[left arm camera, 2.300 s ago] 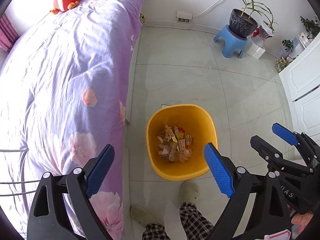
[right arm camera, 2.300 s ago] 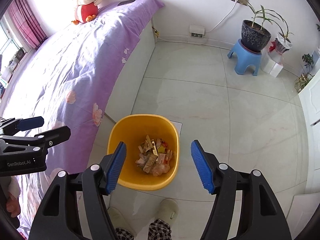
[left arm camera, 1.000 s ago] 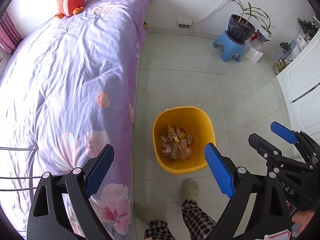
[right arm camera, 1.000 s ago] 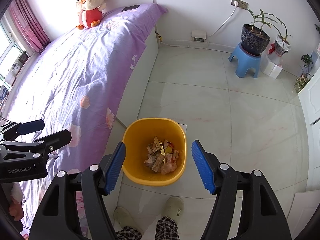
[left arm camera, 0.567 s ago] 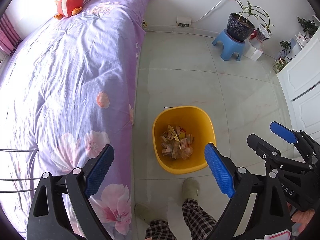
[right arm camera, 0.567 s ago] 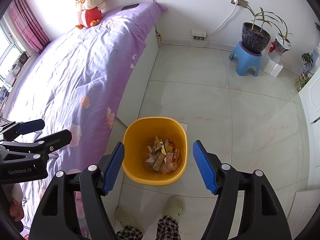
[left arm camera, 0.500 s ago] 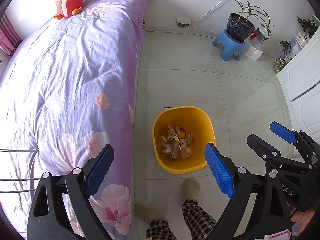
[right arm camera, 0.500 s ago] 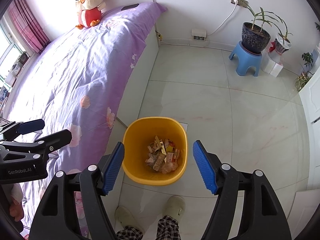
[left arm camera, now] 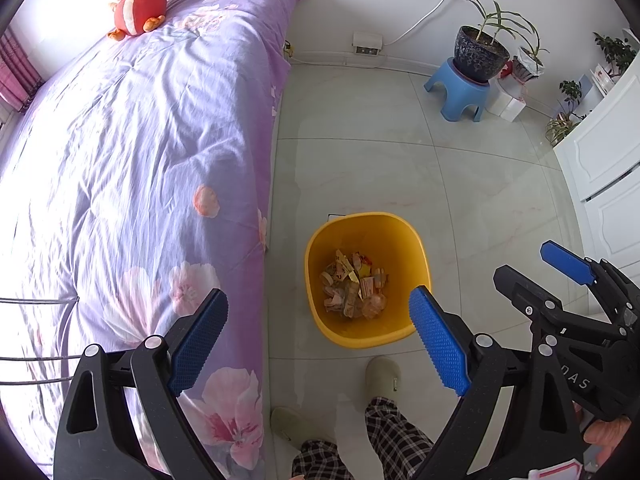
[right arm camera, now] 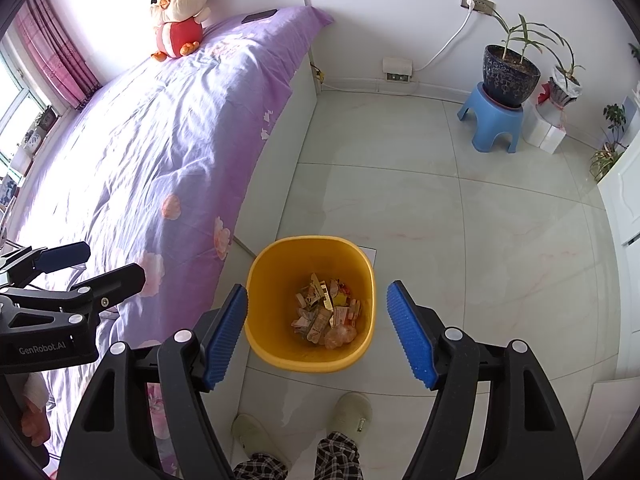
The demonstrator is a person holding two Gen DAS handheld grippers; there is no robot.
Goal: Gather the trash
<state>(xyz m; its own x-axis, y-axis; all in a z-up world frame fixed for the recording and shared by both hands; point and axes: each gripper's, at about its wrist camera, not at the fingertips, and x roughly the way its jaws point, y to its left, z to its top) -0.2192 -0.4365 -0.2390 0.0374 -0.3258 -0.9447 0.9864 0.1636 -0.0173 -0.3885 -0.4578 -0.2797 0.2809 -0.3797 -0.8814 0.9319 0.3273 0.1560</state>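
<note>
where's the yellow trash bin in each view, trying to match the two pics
Left wrist view: the yellow trash bin sits lower centre, right of the bed edge, near the left claw's right finger.
Right wrist view: the bin sits lower centre, framed between the open fingers of the right claw.
Shared landmark: the blue stool under the dark plant pot, upper right in both.

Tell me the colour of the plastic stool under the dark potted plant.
Light blue stool, clearest in the right wrist view.
</note>
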